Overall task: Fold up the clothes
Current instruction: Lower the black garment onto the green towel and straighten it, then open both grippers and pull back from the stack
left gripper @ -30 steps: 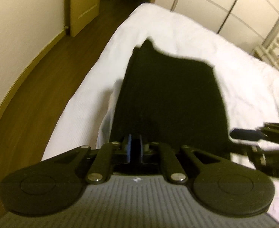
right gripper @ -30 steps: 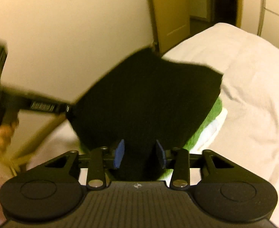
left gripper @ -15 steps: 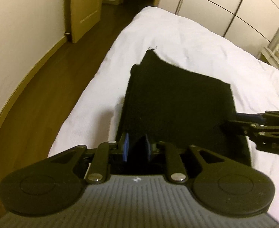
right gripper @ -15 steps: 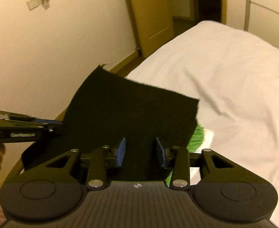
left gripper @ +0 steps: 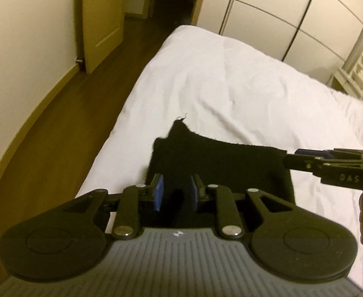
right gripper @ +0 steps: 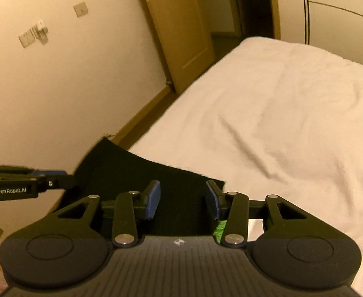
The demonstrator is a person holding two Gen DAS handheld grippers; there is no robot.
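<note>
Left hand-held gripper [left gripper: 175, 191] and right hand-held gripper [right gripper: 182, 201], jaws parted around the black rectangular cloth [left gripper: 221, 163], lower it, apparently folded, at the white bed's [left gripper: 243, 86] six-o'clock edge; release seemingly under way.

You are in a home bedroom. A bed [left gripper: 231, 79] with a rumpled white sheet fills the middle; a wooden floor [left gripper: 65, 123] runs along its left side to an open door [left gripper: 102, 19] at the far end. White wardrobe doors [left gripper: 292, 17] line the far right, and wall sockets [right gripper: 33, 36] sit on the cream wall.
</note>
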